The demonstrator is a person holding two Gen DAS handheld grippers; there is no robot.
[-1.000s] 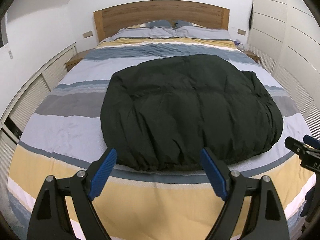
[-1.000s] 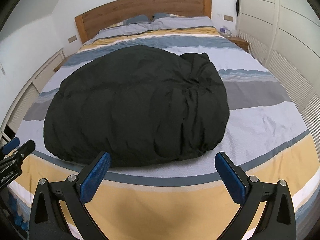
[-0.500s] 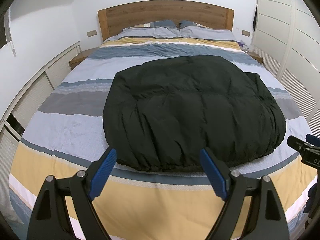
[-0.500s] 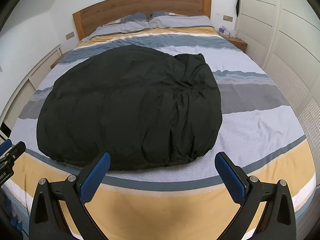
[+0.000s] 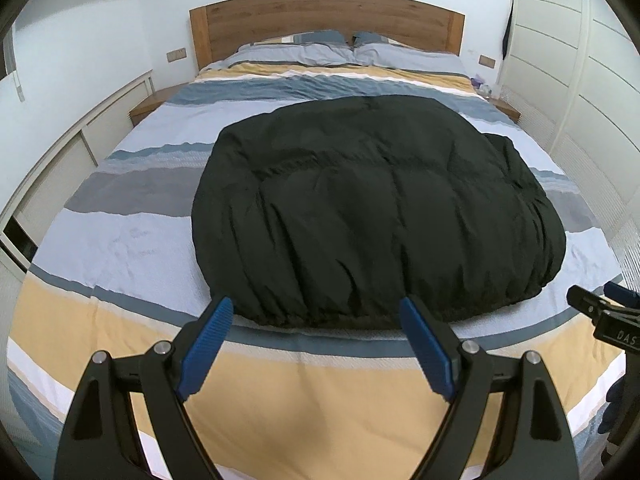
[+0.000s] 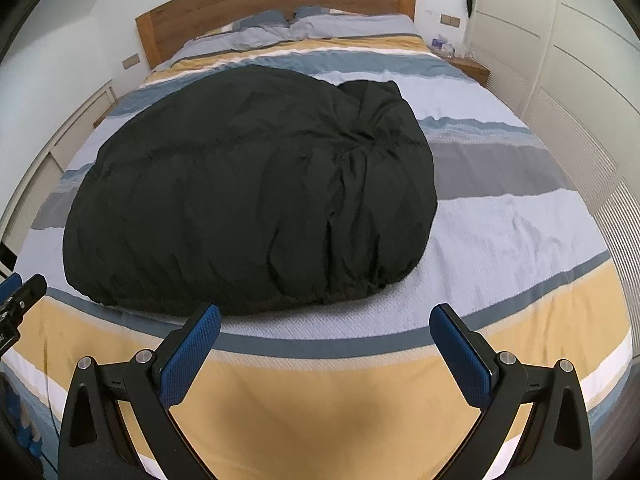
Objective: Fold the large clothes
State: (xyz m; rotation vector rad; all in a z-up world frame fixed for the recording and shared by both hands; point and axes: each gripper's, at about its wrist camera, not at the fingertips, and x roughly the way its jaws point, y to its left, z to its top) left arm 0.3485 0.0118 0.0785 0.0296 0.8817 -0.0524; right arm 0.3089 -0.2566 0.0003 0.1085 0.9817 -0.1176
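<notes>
A bulky black padded jacket is seen spread in a rounded, puffed mound across the middle of a wide bed covered by a striped quilt in pale blue, grey, slate and mustard yellow. The garment's gathered hem is turned toward the foot of the bed, and its quilted surface is creased by shallow seams. In the right wrist view a bunched fold of the same jacket is raised at its far right corner.

The left gripper, black-armed with ribbed blue pads, is held above the yellow band at the foot of the bed, just short of the hem. Its jaws are spread wide and nothing is caught between them. The right gripper is poised likewise beside it, its blue pads parted widely over the quilt, with only bedding framed between them. Neither gripper is in contact with the garment. The tip of each tool is glimpsed at the edge of the other's view.

At the head of the bed, two pale grey-blue pillows are laid against a wooden plank headboard. White panelled wardrobe doors are lined along the right wall, and a low wooden bedside table is set beside them.
</notes>
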